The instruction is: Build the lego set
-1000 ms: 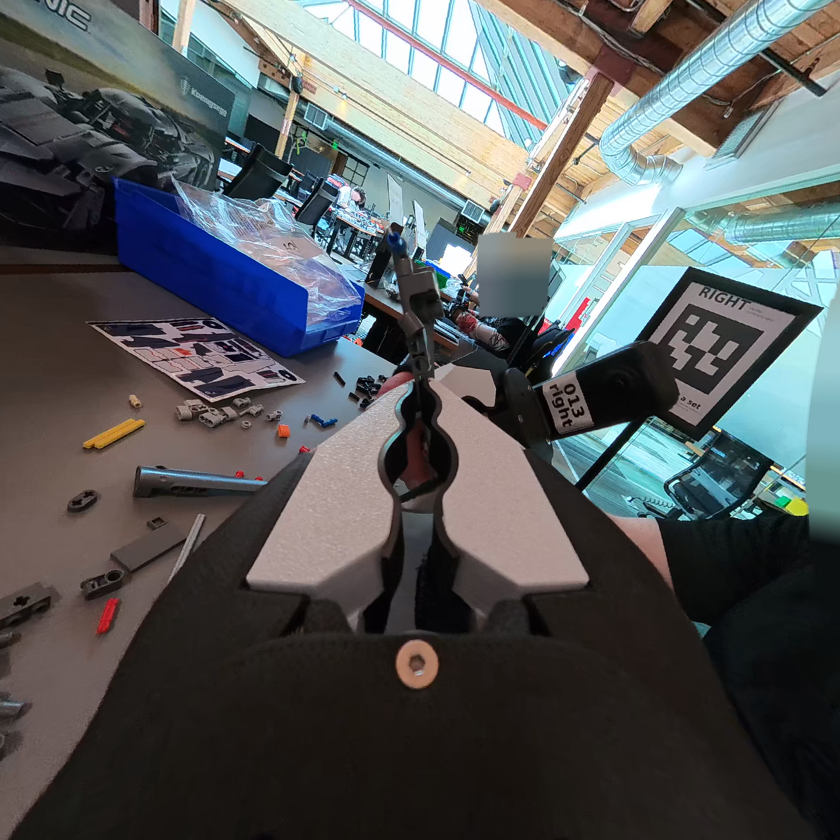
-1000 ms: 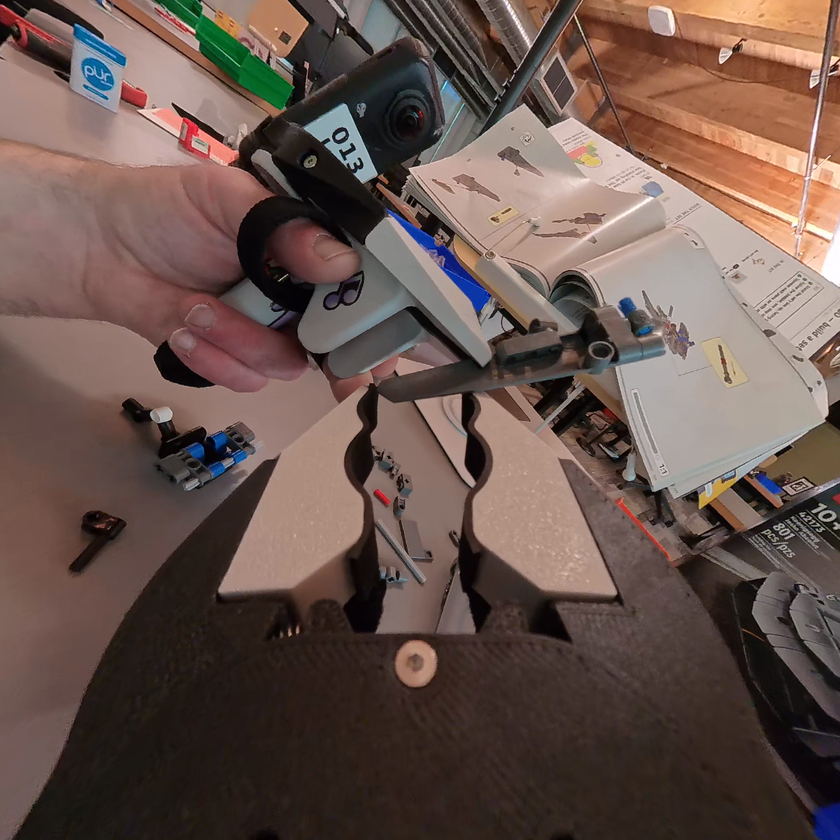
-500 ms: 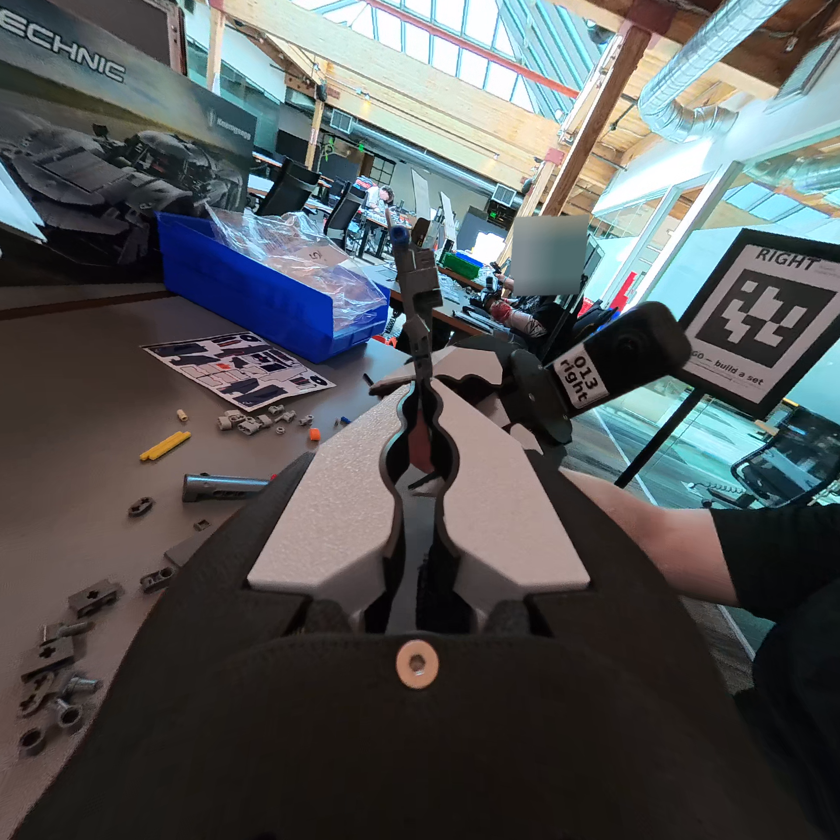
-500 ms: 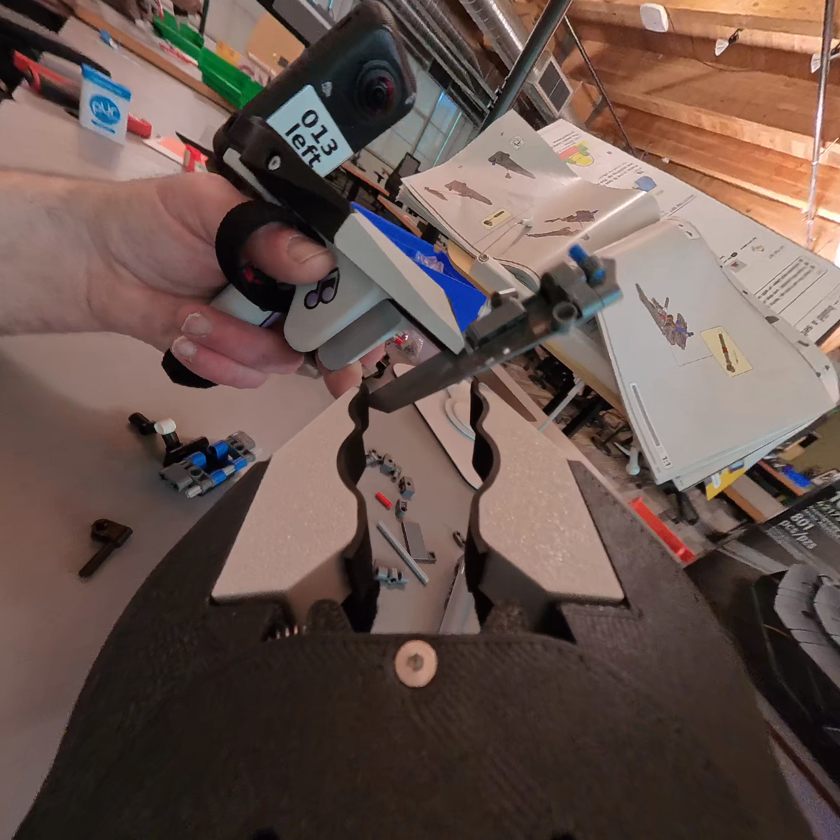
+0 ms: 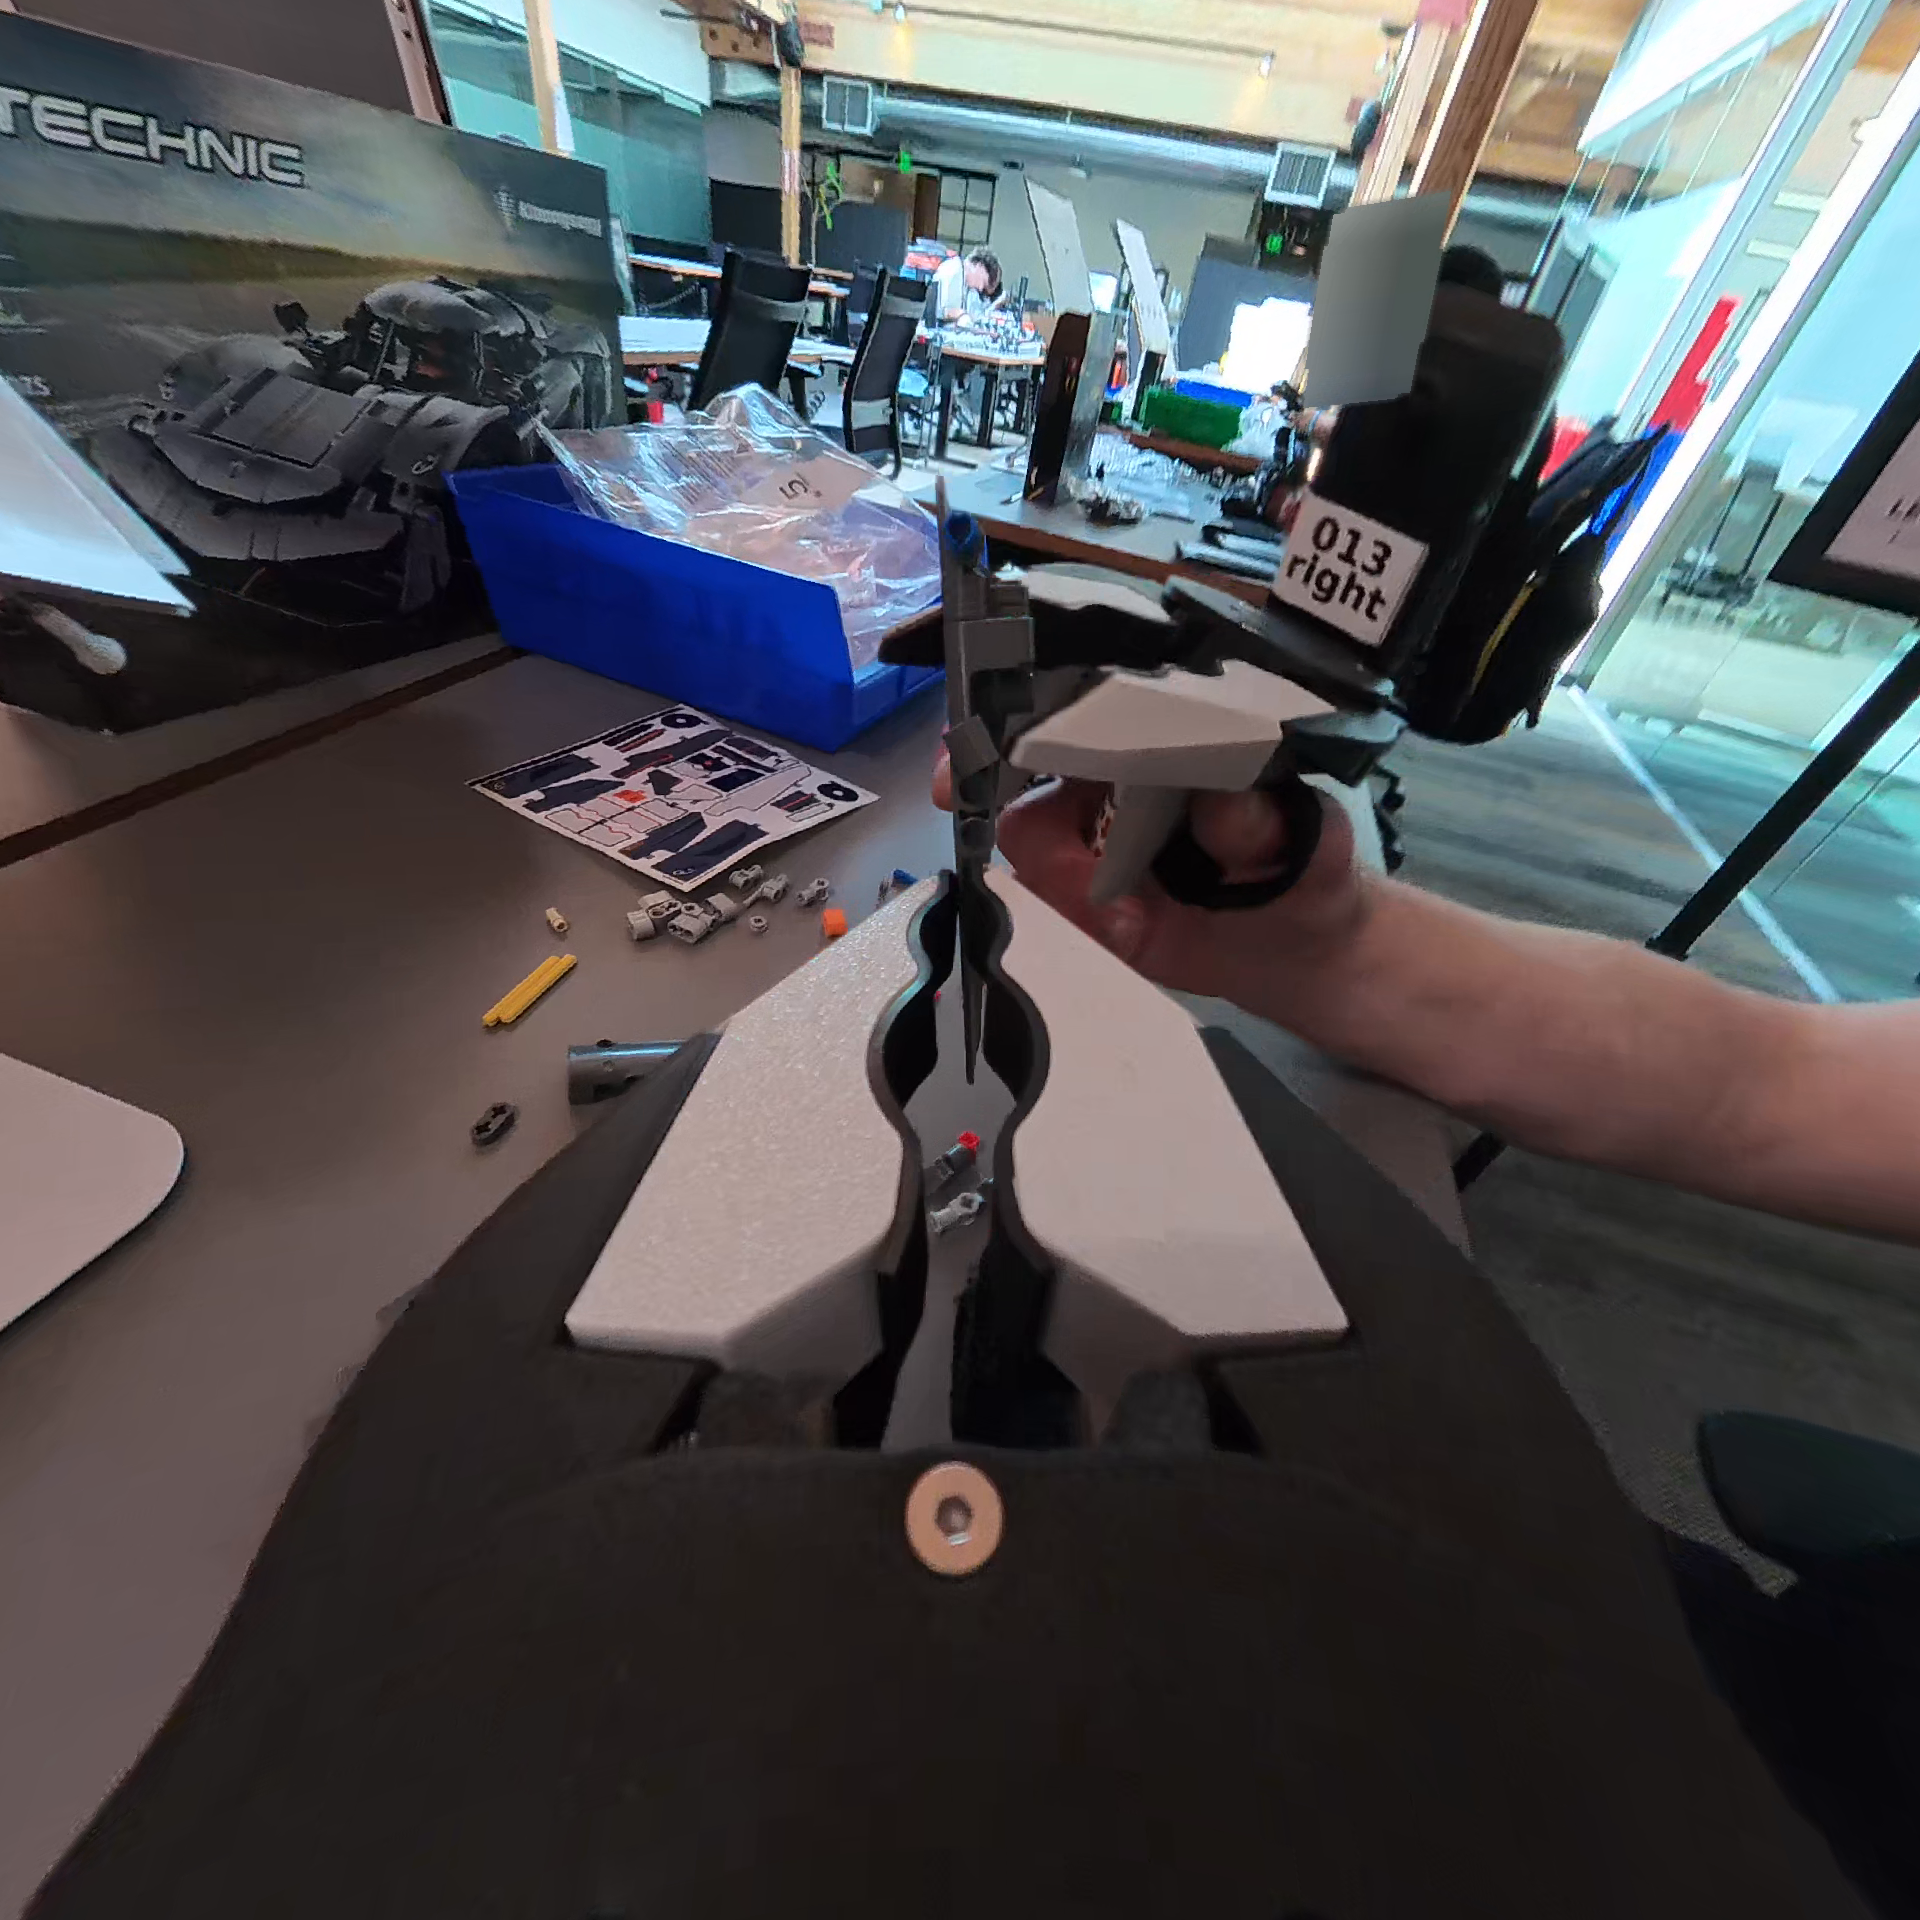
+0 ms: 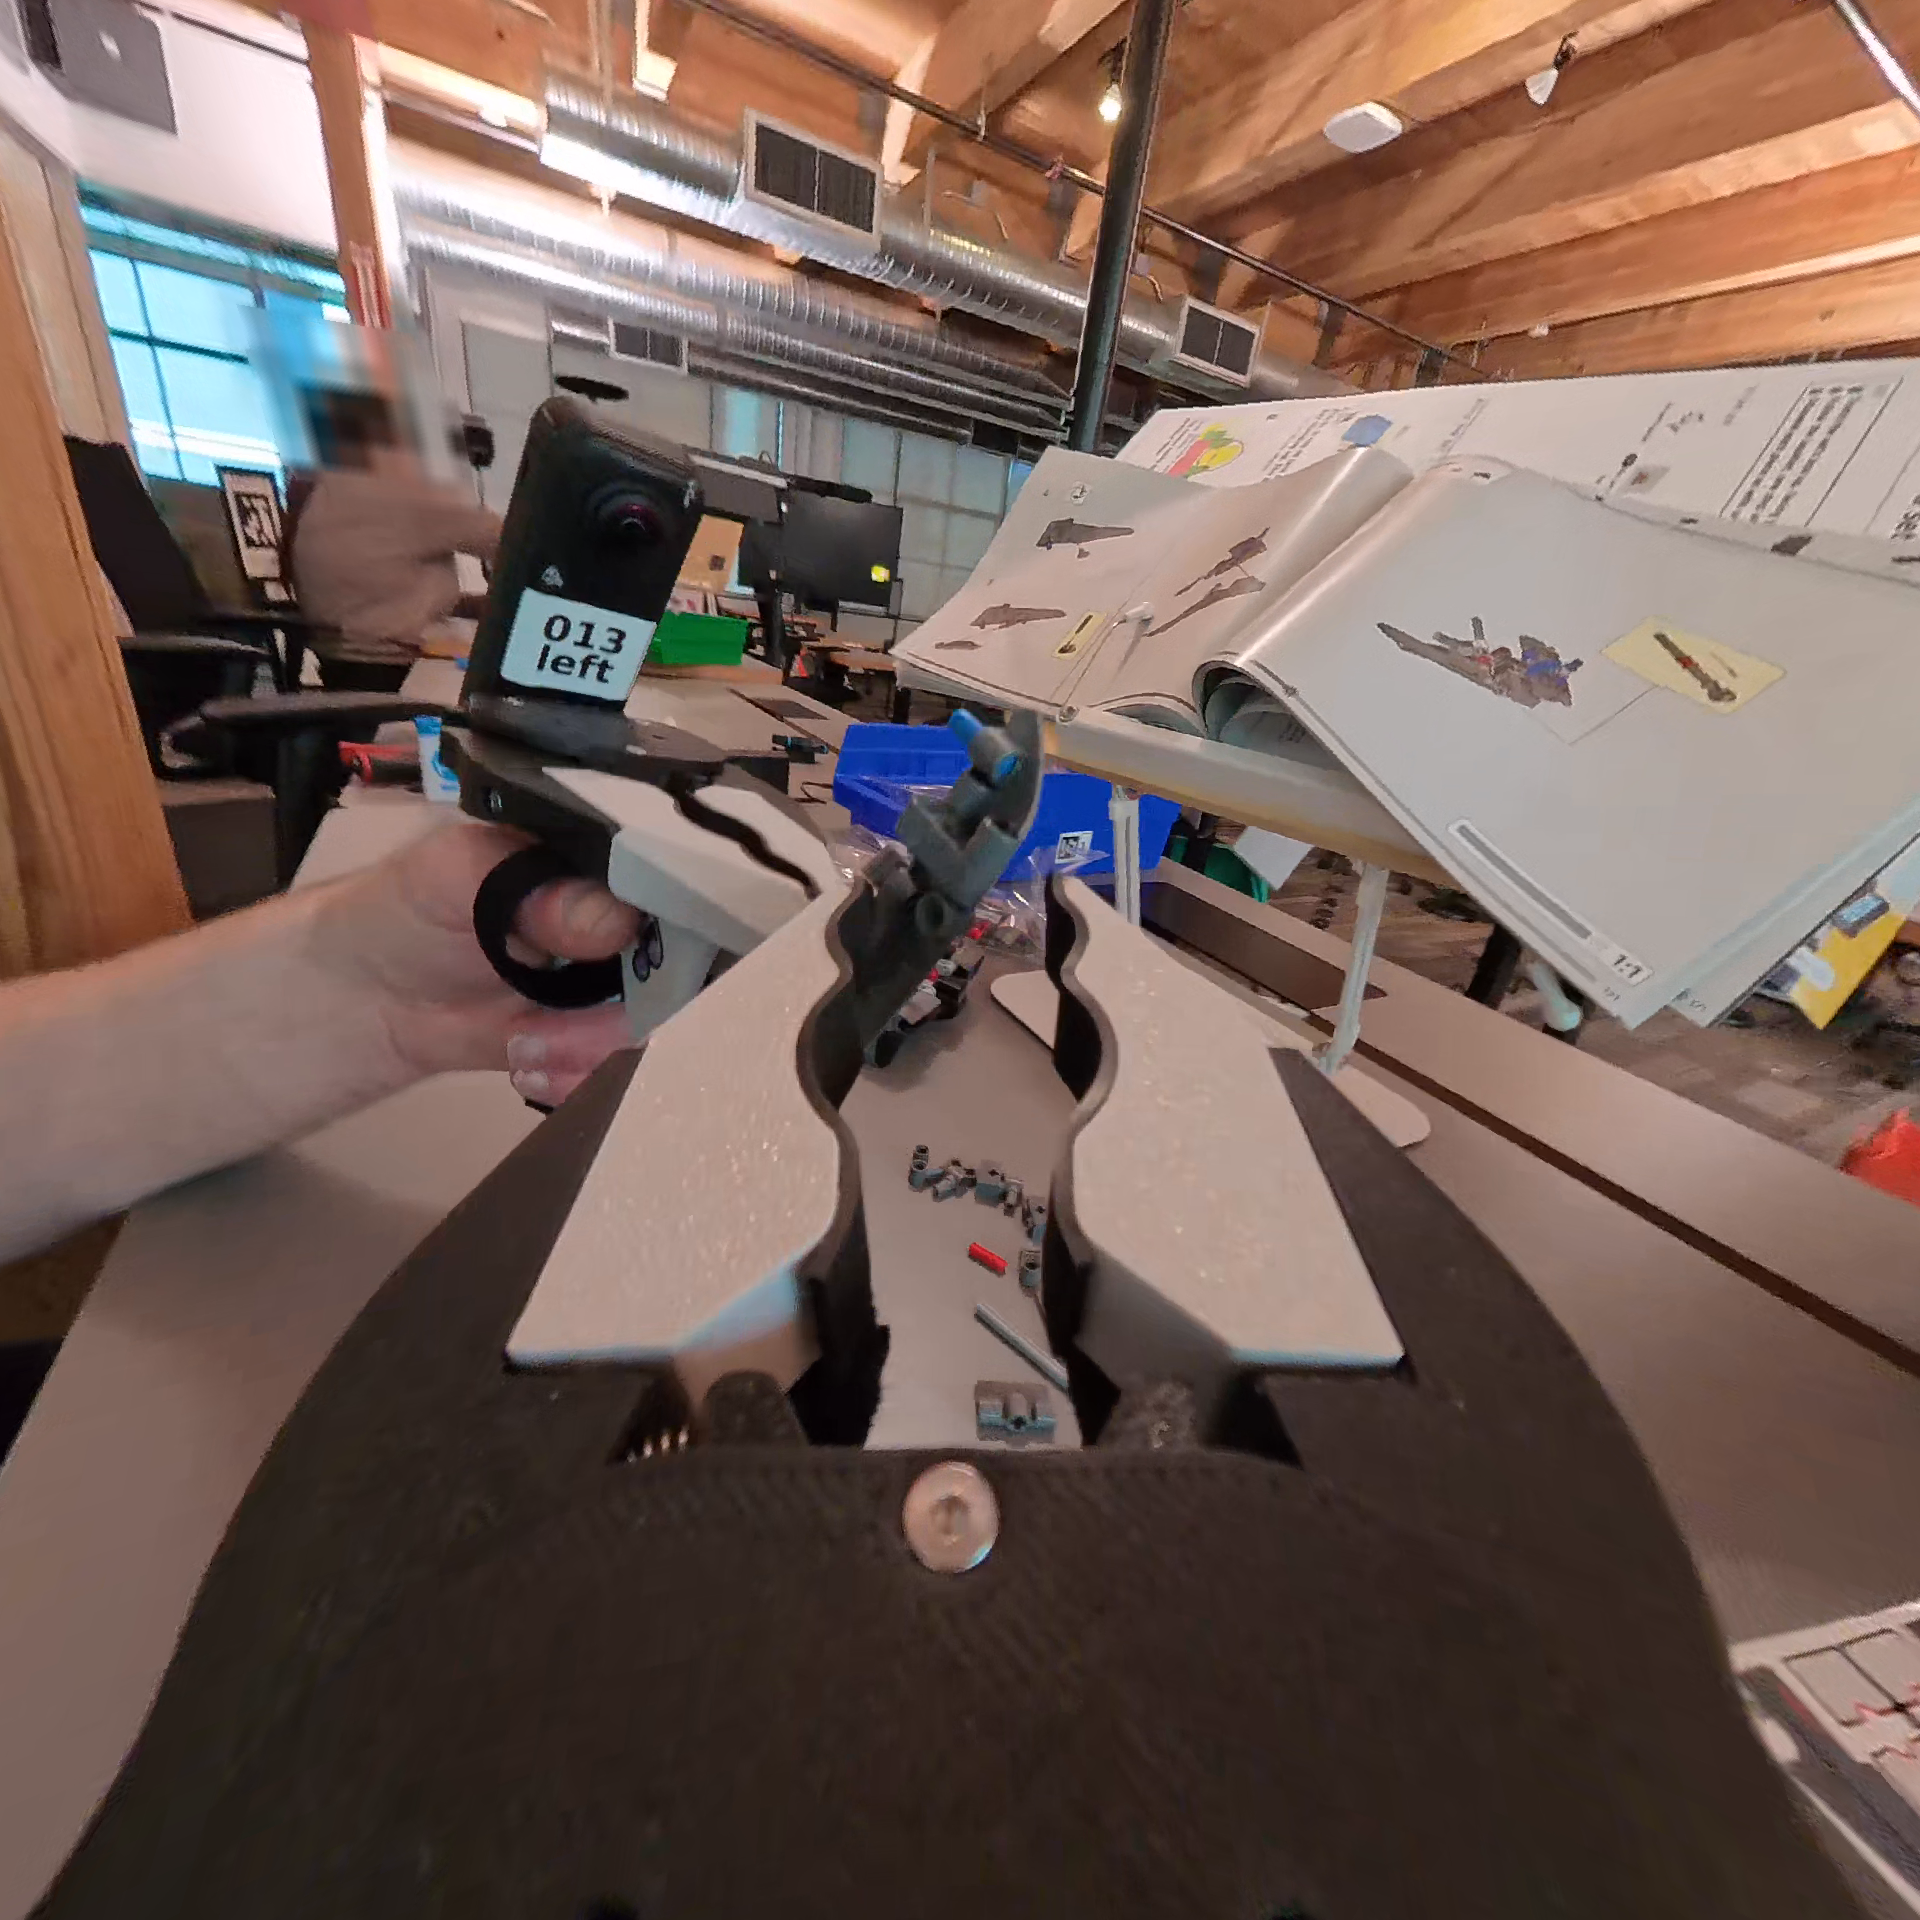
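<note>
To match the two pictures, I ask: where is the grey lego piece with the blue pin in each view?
Left wrist view: the lego piece stands upright at centre, clamped in the left gripper.
Right wrist view: lego piece at upper centre, tilted right.
Shared landmark: the blue bin.

A flat grey table (image 5: 260,935) carries a blue plastic bin (image 5: 665,613) with a clear crumpled bag inside, and just before it a printed sticker sheet (image 5: 675,795). Near the sheet lie small light grey connector pieces (image 5: 686,916), an orange piece (image 5: 833,921), two thin yellow rods (image 5: 530,989) and a small black link (image 5: 492,1124).
</note>
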The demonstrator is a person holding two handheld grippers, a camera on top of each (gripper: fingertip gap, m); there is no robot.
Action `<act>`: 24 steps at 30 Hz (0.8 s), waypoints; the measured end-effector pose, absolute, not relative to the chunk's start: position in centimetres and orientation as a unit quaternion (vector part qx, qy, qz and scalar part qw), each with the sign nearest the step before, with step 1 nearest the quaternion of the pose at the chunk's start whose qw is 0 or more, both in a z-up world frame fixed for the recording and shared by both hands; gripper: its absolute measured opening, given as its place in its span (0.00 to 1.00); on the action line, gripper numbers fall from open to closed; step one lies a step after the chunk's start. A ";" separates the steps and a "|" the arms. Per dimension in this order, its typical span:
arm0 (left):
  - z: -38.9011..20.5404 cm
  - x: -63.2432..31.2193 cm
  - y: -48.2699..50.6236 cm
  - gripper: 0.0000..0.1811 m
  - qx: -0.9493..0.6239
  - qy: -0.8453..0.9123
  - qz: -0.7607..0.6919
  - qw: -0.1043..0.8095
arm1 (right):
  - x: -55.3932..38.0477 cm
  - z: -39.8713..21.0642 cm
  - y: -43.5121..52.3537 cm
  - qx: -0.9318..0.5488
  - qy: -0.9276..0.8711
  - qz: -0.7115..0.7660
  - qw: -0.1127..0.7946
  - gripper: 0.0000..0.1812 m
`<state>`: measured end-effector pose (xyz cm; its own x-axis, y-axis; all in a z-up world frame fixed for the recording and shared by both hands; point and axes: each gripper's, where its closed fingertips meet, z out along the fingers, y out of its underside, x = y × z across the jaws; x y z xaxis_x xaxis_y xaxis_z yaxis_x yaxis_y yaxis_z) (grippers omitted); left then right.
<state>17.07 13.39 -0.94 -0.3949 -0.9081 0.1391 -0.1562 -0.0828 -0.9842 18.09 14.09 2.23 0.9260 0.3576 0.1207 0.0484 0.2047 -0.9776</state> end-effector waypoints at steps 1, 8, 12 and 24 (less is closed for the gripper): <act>-1.1 17.2 13.1 0.00 -0.443 0.603 -0.580 0.323 | 18.0 2.2 14.1 -0.623 -0.163 0.112 0.757 0.16; -1.2 17.3 12.8 0.00 -0.435 0.610 -0.575 0.329 | 17.5 2.4 13.6 -0.615 -0.172 0.149 0.755 0.08; -1.3 17.4 12.8 0.00 -0.435 0.612 -0.569 0.335 | 17.5 2.3 13.6 -0.617 -0.173 0.153 0.752 0.07; -2.9 15.8 13.7 0.11 -0.435 0.673 -0.467 0.373 | 18.9 2.3 13.8 -0.619 -0.148 0.134 0.760 0.07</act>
<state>15.78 13.66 -2.87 -0.3427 -0.9345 -0.0966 -0.2368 0.1855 -0.9537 18.93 13.80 2.34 0.9200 0.3874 0.0594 -0.0201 0.1980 -0.9800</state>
